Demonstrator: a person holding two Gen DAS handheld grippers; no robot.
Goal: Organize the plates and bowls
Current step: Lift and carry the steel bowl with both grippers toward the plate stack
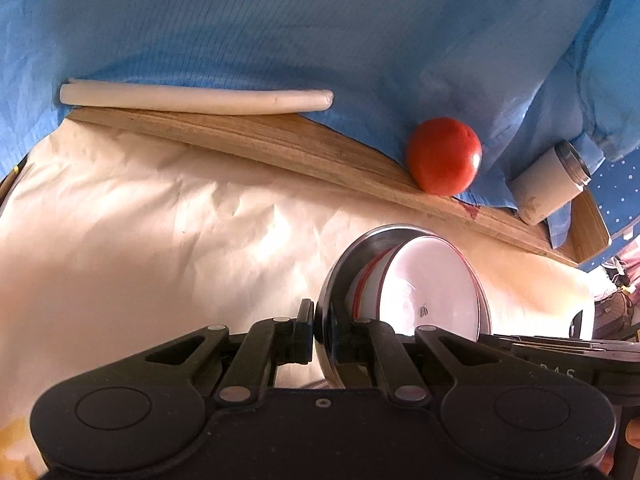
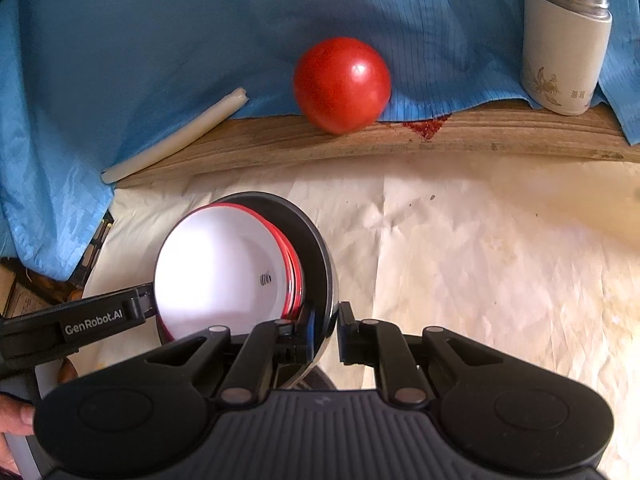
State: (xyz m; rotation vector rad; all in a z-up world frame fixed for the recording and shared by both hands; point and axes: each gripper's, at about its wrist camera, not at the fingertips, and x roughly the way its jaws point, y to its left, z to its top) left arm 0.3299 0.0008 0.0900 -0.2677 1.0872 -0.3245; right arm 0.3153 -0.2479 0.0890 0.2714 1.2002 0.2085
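A steel bowl (image 1: 340, 268) (image 2: 310, 240) hangs over the cream paper, with white red-rimmed bowls (image 1: 432, 288) (image 2: 216, 268) nested inside it. My left gripper (image 1: 323, 330) is shut on the steel rim, one finger outside and one inside. On the opposite side of the rim my right gripper (image 2: 328, 328) is shut the same way. The right wrist view shows the left gripper (image 2: 140, 304) reaching in from the left, its tip at the bowls' far edge. Part of the right gripper's body (image 1: 560, 354) shows low on the right in the left wrist view.
A red tomato (image 1: 444, 156) (image 2: 342, 84) rests on the wooden board (image 1: 280, 140) (image 2: 480, 136) against the blue cloth (image 1: 280, 32) (image 2: 160, 32). A white stick (image 1: 192, 98) (image 2: 172, 140) lies left, a white steel-rimmed jar (image 1: 552, 184) (image 2: 564, 44) right. Cream paper (image 1: 160, 220) (image 2: 480, 260) covers the surface.
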